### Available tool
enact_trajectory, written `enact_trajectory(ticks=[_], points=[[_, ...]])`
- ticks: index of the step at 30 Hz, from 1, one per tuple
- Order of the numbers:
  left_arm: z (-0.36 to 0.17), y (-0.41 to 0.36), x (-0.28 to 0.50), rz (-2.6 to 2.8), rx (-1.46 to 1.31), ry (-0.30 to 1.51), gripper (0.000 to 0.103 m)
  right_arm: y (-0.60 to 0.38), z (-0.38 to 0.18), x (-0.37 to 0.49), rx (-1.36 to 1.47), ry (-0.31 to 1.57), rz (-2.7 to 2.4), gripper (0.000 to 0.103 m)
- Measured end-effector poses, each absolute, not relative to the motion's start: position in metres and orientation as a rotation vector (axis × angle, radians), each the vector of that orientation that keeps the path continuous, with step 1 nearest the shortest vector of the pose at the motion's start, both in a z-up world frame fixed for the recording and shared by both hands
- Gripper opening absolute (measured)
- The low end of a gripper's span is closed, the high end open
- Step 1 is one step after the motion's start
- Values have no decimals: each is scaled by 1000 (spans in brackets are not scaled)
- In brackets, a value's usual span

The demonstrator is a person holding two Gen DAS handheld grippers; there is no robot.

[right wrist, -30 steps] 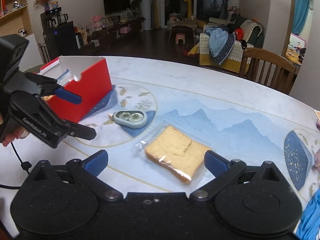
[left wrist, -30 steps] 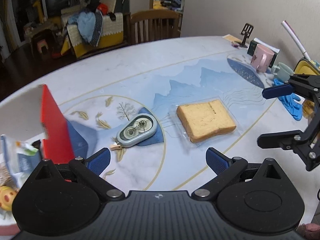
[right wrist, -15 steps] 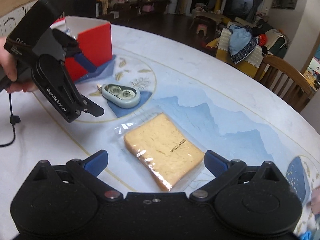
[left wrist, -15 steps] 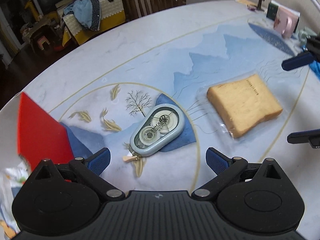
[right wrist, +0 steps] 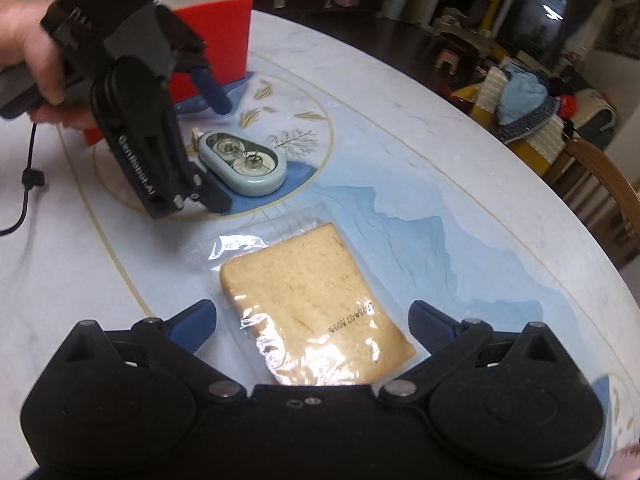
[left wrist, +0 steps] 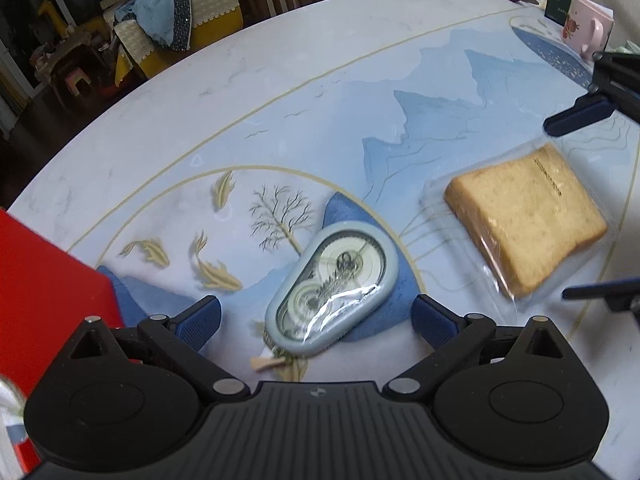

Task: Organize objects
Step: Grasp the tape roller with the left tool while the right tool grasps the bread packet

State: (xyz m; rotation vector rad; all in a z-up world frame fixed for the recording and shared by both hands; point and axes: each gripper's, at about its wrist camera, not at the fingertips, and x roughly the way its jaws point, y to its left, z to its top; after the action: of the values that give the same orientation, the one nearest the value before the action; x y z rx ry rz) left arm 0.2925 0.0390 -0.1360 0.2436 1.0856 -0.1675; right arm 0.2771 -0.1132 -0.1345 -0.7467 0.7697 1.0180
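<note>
A pale blue correction-tape dispenser (left wrist: 334,294) lies flat on the table, between the open jaws of my left gripper (left wrist: 316,320), not gripped. It also shows in the right wrist view (right wrist: 244,162), with the left gripper (right wrist: 218,148) straddling it. A wrapped slice of bread (right wrist: 316,310) lies between the open jaws of my right gripper (right wrist: 312,324), not gripped. In the left wrist view the bread (left wrist: 528,226) sits right of the dispenser, between the right gripper's fingers (left wrist: 580,114).
A red open box (right wrist: 212,38) stands at the table's left (left wrist: 44,280). A pink mug (left wrist: 586,30) and a small dark box (left wrist: 558,2) stand at the far right. A wooden chair (right wrist: 600,176) and a cluttered sofa lie beyond the table (left wrist: 280,80).
Both grippers have moved forward and down. The left one now straddles the tape dispenser and the right one straddles the bread. Both stay open.
</note>
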Motion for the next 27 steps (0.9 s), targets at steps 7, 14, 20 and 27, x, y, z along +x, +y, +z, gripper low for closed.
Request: enact_trajectory(ticks=[7, 14, 20, 27], points=[[-136, 37, 301, -198, 209, 1089, 99, -112, -145, 288, -723, 802, 1042, 103], [-133, 39, 300, -228, 148, 1074, 76, -115, -147, 288, -692, 813, 1040, 103], [-131, 36, 298, -219, 148, 1067, 66, -117, -145, 284, -656, 826, 996, 97], [-129, 32, 285, -185, 125, 1050, 60, -126, -140, 270, -575, 855, 909, 88]])
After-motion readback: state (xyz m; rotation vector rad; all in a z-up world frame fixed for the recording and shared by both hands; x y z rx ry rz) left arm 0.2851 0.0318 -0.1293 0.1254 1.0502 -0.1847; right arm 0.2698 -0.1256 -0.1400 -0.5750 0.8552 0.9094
